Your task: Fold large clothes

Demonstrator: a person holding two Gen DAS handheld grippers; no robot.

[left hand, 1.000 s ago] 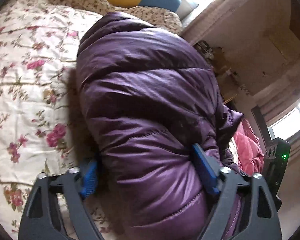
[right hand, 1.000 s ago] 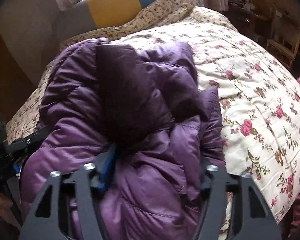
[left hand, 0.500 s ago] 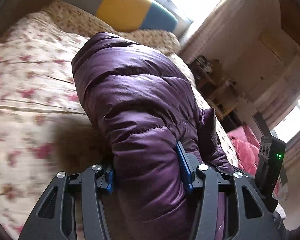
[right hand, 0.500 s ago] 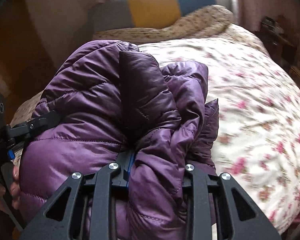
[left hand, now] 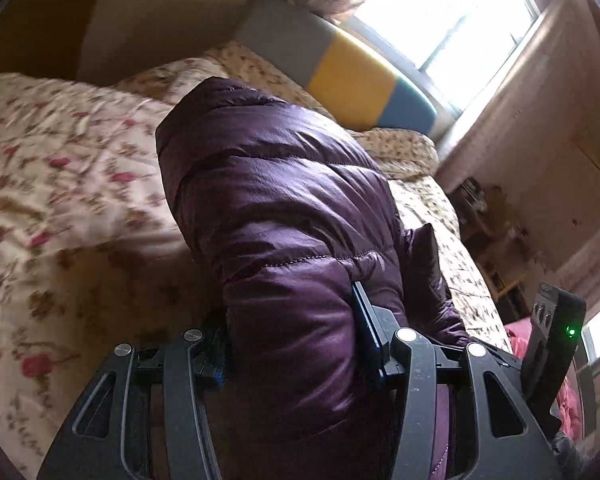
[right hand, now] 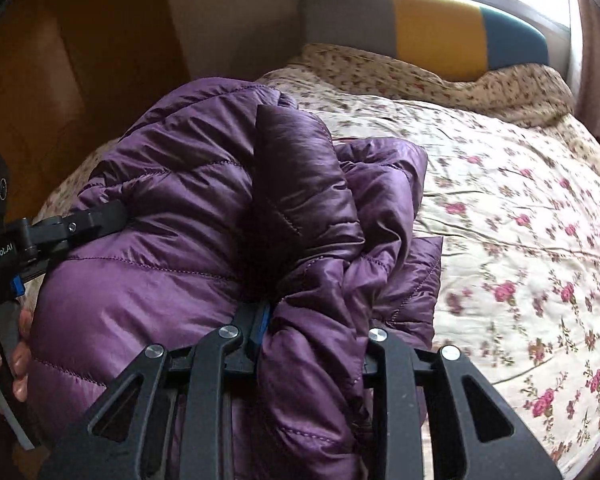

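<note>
A purple quilted down jacket (left hand: 276, 216) is bundled into a thick folded roll and held up above the floral bed quilt (left hand: 60, 184). My left gripper (left hand: 296, 344) is shut on the near end of the roll, its blue pads pressed into the padding. In the right wrist view the same jacket (right hand: 204, 240) shows with a folded sleeve on top. My right gripper (right hand: 312, 332) is shut on a bunch of its fabric. The left gripper (right hand: 80, 220) also shows there at the jacket's left side.
The floral quilt (right hand: 520, 240) covers the bed to the right. A grey, yellow and blue headboard (right hand: 432, 32) stands under a bright window. A wooden wall panel (right hand: 60, 80) is at the left. Pink cloth (left hand: 540, 360) lies beyond the bed's right edge.
Both grippers have closed tighter on the jacket and lifted it off the quilt. The views have tilted up towards the headboard and window.
</note>
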